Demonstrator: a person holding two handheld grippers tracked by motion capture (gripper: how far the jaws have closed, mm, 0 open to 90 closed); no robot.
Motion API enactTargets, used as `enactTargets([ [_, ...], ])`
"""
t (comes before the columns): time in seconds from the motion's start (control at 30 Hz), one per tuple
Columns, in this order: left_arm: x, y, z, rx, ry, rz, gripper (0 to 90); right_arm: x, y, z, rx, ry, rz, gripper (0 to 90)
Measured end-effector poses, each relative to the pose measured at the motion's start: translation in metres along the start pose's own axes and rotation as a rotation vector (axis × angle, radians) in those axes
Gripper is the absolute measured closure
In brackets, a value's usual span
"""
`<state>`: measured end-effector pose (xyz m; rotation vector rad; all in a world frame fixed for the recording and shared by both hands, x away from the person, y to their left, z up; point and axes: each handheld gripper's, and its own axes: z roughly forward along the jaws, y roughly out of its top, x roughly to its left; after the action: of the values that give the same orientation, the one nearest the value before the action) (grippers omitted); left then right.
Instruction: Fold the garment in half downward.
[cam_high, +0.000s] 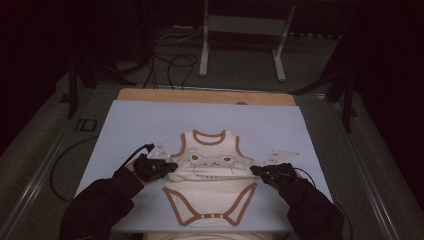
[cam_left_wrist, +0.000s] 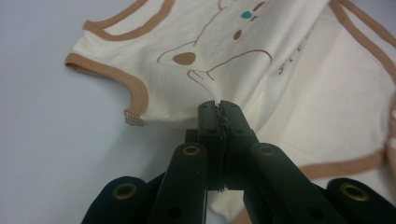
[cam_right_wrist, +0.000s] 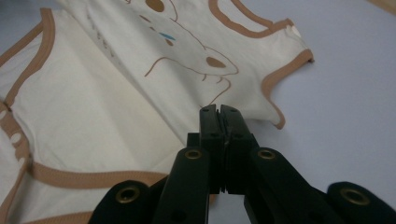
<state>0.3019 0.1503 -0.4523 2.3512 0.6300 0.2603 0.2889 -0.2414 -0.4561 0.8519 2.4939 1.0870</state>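
Both grippers, left (cam_high: 169, 167) and right (cam_high: 256, 170), were clamped on the side edges of the cream bodysuit (cam_high: 212, 165), which lay between them on the pale mat (cam_high: 130, 120). Beyond the fingertips, the bear-print chest might have bunched if one hand had outpaced the other.

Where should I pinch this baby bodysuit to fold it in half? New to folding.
Grip the bodysuit at its two side edges just under the armholes, one hand-held gripper from each side, low and level. It lies flat, so only the edges offer cloth to pinch.
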Motion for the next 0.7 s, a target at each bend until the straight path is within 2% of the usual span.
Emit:
enactTargets([
  [0.27, -0.014, -0.009, -0.004, 0.002, -0.022, 0.009, 89.0, 0.013, -0.007, -0.006, 0.005, 0.015, -0.003, 89.0],
  [0.6, -0.025, -0.024, -0.008, 0.001, -0.034, -0.007, 88.9, 0.025, -0.02, -0.007, 0.024, 0.053, 0.014, 88.9],
  [0.7, -0.029, -0.028, -0.007, 0.009, -0.043, -0.007, 88.9, 0.029, -0.022, -0.008, 0.034, 0.061, 0.004, 88.9],
])
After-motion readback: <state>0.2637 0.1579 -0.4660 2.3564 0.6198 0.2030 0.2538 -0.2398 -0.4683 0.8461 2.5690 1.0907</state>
